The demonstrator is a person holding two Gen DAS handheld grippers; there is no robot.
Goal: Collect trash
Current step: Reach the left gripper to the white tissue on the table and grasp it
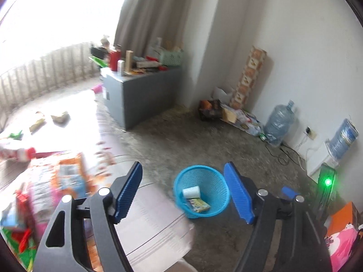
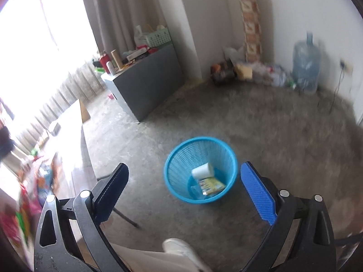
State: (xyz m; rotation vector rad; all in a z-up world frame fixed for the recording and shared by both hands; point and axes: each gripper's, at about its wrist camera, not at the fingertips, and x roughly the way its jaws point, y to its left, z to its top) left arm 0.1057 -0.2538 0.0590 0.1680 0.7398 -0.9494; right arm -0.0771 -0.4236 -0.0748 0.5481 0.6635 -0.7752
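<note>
left gripper [image 1: 183,192]: jaws wide, nothing between | right gripper [image 2: 183,192]: jaws wide, nothing between | blue basket [image 2: 172,158]: on floor below both, holding white cup [image 2: 202,170] and yellow packet [image 2: 212,184]

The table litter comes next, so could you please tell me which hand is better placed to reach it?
Probably the left: its open, empty left gripper looks over the wrappers on the table, while the right gripper faces the blue basket.

Bin [image 2: 172,158] looks like glossy blue plastic mesh, floor [image 2: 261,136] is rough matt concrete, curtain [image 1: 154,11] plain matt cloth.
</note>
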